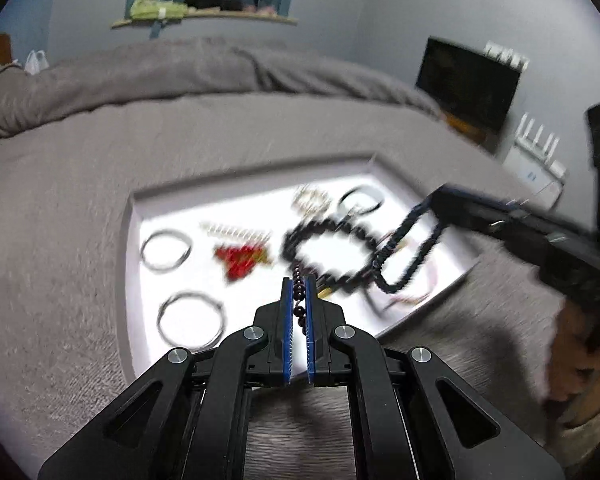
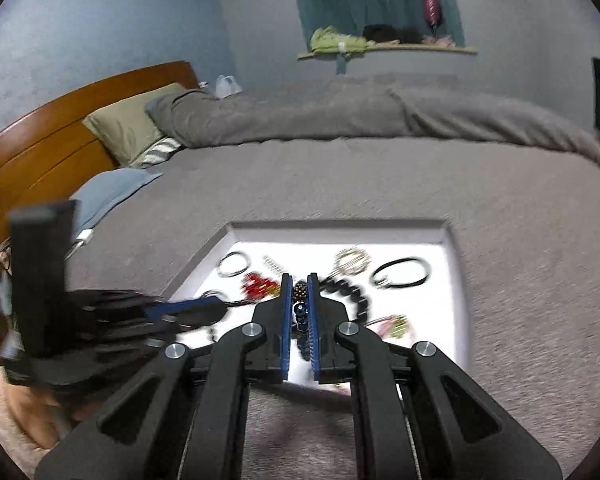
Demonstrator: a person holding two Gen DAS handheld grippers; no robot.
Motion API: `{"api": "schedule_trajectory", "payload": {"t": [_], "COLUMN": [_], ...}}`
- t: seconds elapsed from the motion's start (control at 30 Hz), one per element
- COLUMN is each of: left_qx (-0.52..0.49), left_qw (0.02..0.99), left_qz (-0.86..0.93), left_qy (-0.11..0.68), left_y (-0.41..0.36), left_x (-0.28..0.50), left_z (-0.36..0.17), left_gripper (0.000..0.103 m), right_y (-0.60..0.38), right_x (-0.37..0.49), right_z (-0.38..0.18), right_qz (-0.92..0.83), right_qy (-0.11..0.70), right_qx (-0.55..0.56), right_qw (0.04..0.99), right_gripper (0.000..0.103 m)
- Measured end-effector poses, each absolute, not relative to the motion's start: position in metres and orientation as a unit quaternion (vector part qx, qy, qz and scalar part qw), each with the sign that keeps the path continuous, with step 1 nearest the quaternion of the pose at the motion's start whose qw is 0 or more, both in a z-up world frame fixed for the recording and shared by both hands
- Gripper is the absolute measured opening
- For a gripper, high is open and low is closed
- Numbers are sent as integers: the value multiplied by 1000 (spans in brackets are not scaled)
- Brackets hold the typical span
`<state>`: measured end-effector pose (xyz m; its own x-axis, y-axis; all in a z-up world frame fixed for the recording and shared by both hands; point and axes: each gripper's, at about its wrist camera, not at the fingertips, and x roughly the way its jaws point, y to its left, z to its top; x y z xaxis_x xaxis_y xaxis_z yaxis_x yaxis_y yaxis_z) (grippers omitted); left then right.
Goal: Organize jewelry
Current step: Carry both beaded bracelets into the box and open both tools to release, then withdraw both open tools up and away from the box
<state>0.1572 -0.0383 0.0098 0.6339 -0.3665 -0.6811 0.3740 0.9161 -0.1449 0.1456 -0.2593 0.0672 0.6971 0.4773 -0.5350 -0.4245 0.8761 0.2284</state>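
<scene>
Beads dominate: the left tool [image 1: 299,284], closed, pinches a limp dark bead strand [image 1: 332,246] over the white tray [image 1: 136,216] at frame centre; the right tool [image 2: 300,284], closed, clamps a blue beaded bracelet [image 2: 301,314]. Both seem light, floppy, slippery; grip across beads.

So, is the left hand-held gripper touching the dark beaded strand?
Touching. The left wrist view shows the left hand-held gripper shut on the dark beaded strand, whose beads sit pinched between its blue pads.
</scene>
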Motion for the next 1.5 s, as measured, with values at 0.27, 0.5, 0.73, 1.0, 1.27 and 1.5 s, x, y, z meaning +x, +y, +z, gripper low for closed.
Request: {"api": "schedule_trajectory", "payload": {"t": [0.27,0.5,0.73,1.0,1.27,1.5], "left_qx": [2,7,11,14,26,19], "left_qw": [908,909,908,911,927,938], "left_qz": [-170,-160,-157,-151,-140,-138], "left_qy": [383,385,388,384,346,317], "left_y": [-13,-8,-8,-8,-8,-7], "left_x": [161,164,166,166,150,116], "left_z": [1,1,-2,-1,17,36], "left_gripper": [6,6,6,6,30,60], "right_y": [-250,-257,-250,-254,-274,-294], "right_x": [152,159,161,161,150,119], "right_z": [48,36,24,23,45,66], "right_qz": [226,199,201,191,170,160], "right_qy": [334,356,375,379,344,317], "right_qx": [25,19,1,7,26,36], "right_qw": [915,913,905,905,923,934], "right_gripper": [7,7,7,8,33,62]}}
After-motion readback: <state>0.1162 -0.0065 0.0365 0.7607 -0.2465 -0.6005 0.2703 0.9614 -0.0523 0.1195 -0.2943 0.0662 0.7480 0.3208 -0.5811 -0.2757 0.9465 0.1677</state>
